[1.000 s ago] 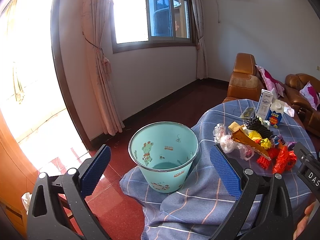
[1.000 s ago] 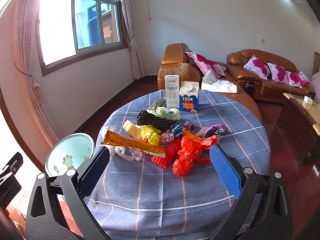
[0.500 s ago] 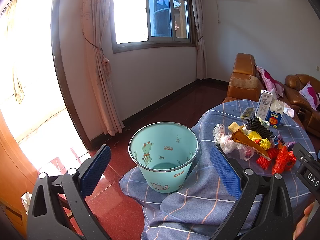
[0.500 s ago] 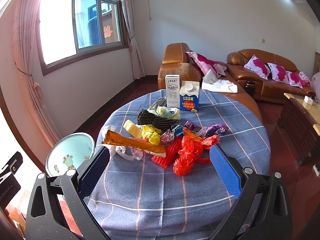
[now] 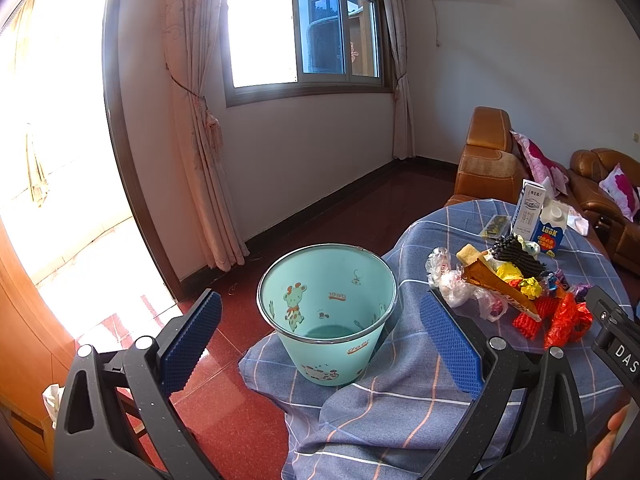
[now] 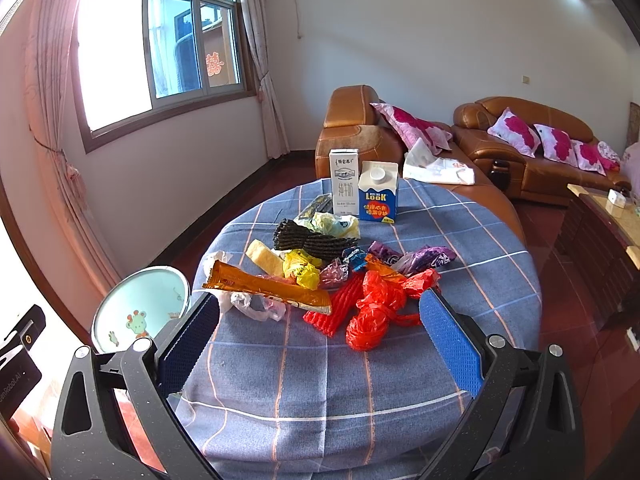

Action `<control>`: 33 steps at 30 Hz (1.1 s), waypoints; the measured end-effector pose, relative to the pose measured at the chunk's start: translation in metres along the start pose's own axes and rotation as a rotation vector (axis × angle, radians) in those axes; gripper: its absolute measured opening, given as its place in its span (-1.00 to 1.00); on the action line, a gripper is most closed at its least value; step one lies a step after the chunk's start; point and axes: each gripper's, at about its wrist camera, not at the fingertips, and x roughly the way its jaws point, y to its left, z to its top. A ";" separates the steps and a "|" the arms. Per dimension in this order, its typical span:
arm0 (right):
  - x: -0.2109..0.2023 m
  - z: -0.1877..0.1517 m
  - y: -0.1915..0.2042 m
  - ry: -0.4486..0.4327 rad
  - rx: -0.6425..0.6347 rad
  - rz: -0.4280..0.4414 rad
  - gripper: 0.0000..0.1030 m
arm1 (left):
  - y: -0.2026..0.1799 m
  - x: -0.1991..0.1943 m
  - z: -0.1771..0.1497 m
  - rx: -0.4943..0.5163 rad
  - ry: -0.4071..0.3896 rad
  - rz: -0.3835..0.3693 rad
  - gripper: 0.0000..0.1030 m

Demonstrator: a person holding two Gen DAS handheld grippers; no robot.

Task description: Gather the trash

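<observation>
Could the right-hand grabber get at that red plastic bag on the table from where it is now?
Probably yes. The right gripper has its jaws wide open and empty, and the red plastic bag lies just ahead between them at the near edge of the pile, with only bare tablecloth in front of it.

The right hand-held gripper is hanging wide open over the near edge of the desk, not gripping anything. Trash is sitting piled mid-desk: an orange wrapper, red plastic bag, red foam net, yellow wrapper. Two cartons are standing upright behind. The teal bin is peeking out just beside the desk's left edge.
</observation>
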 end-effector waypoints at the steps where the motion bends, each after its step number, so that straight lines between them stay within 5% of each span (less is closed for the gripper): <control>1: 0.000 0.000 0.001 0.001 0.000 0.000 0.91 | 0.000 0.000 0.000 0.000 0.000 -0.001 0.89; 24: 0.021 -0.004 -0.005 0.030 -0.001 -0.002 0.91 | -0.004 0.024 -0.012 0.008 0.049 -0.002 0.89; 33: 0.052 -0.015 -0.057 0.060 0.019 -0.091 0.91 | -0.021 0.061 -0.032 0.042 0.117 -0.068 0.89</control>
